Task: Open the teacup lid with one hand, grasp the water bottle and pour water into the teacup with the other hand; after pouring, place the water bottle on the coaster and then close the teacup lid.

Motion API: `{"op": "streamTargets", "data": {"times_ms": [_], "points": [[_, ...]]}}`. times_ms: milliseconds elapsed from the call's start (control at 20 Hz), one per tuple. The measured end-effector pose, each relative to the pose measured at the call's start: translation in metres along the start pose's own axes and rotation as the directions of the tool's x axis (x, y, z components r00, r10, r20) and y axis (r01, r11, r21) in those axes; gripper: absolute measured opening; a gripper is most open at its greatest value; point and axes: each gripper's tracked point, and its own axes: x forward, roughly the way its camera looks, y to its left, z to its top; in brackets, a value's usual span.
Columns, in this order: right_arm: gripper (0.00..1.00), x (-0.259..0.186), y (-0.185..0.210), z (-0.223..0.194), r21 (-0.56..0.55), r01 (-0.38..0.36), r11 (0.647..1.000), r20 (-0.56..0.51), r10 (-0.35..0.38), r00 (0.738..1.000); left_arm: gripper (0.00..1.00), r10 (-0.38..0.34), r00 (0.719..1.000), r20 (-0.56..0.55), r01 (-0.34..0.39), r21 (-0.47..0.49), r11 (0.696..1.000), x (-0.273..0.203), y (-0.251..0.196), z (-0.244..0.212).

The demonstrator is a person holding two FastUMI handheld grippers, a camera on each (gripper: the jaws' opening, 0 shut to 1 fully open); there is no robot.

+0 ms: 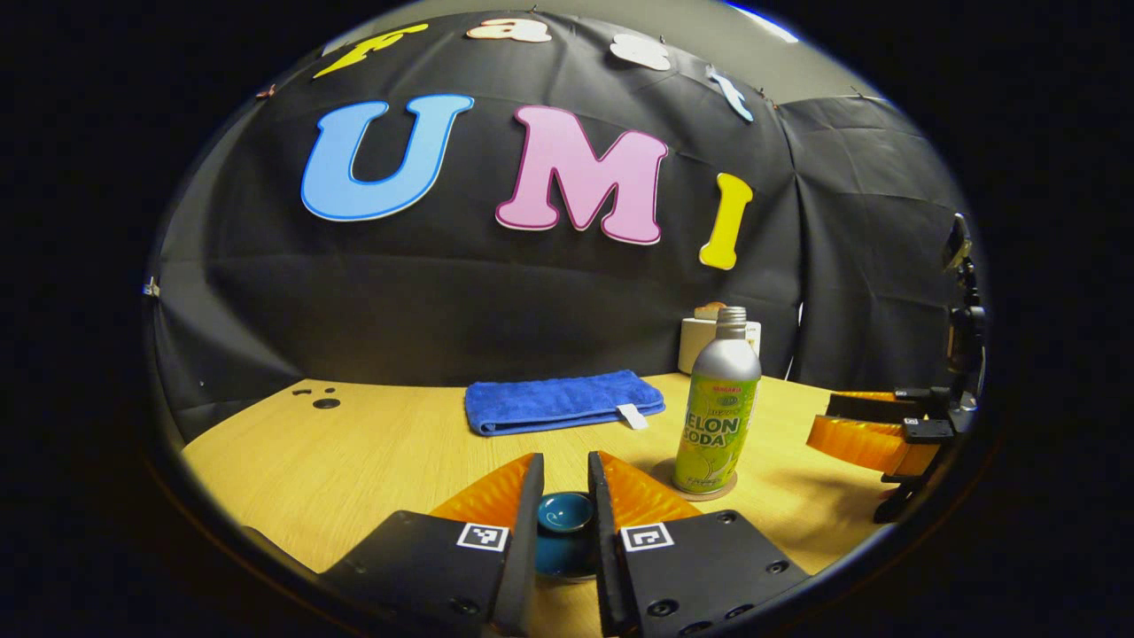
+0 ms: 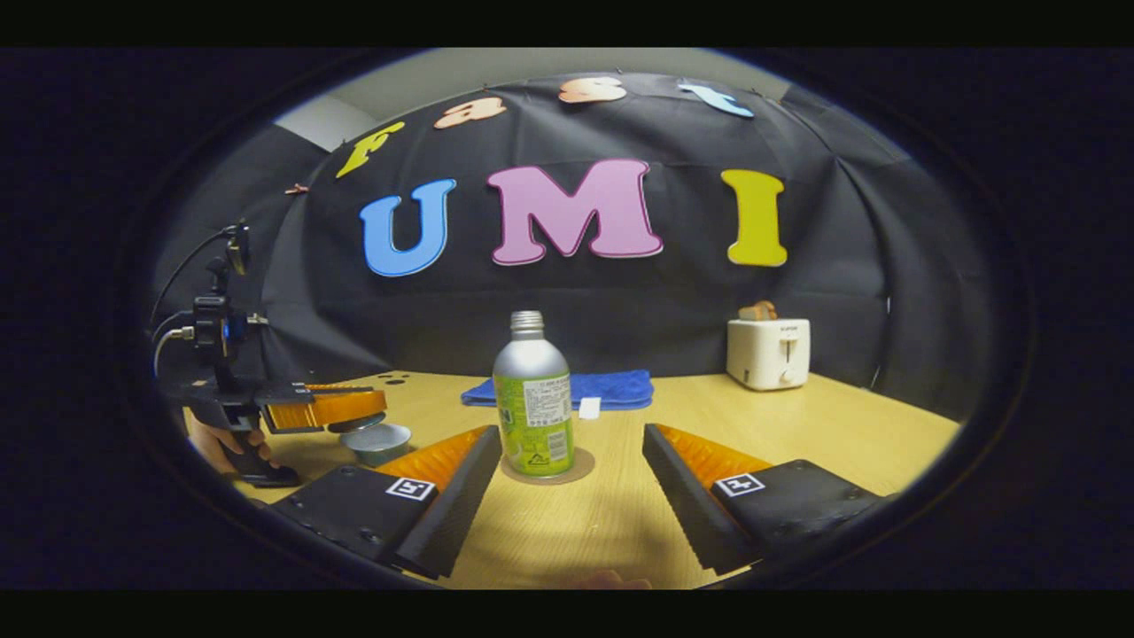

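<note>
Left hand-held gripper [image 1: 565,483] narrowly pinches the teacup lid [image 1: 564,512]; bottle [image 1: 718,403] stands beside it.

Left tongs [image 1: 565,514] closed on what looks like the teacup lid [image 1: 564,512], water bottle [image 1: 718,408] upright on coaster [image 1: 704,490]

The left tongs [image 1: 565,483] are hiding the sides of the lid [image 1: 564,512] in the left gripper view, so contact there is not showing, and the cup [image 1: 563,558] below is mostly covered. In the right gripper view the cup [image 2: 376,443] is too small to tell whether the lid is resting on it. The bottle [image 1: 718,412] is hiding most of the toaster [image 1: 700,341] and much of the coaster [image 1: 700,489].
</note>
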Motion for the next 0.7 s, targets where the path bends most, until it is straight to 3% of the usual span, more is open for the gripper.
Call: {"op": "streamTargets", "data": {"times_ms": [250,700], "points": [[0.98,-0.002,0.01,-0.002,0.014,-0.023,1.0,0.004,0.023,1.0,0.34,0.034,0.999,-0.037,-0.033,0.032,0.999,0.004,0.002,-0.008],[0.98,-0.002,0.01,-0.003,0.013,-0.021,1.0,0.002,0.021,1.0,0.33,0.003,0.995,-0.104,0.004,0.065,0.998,0.012,-0.011,-0.018]]}}
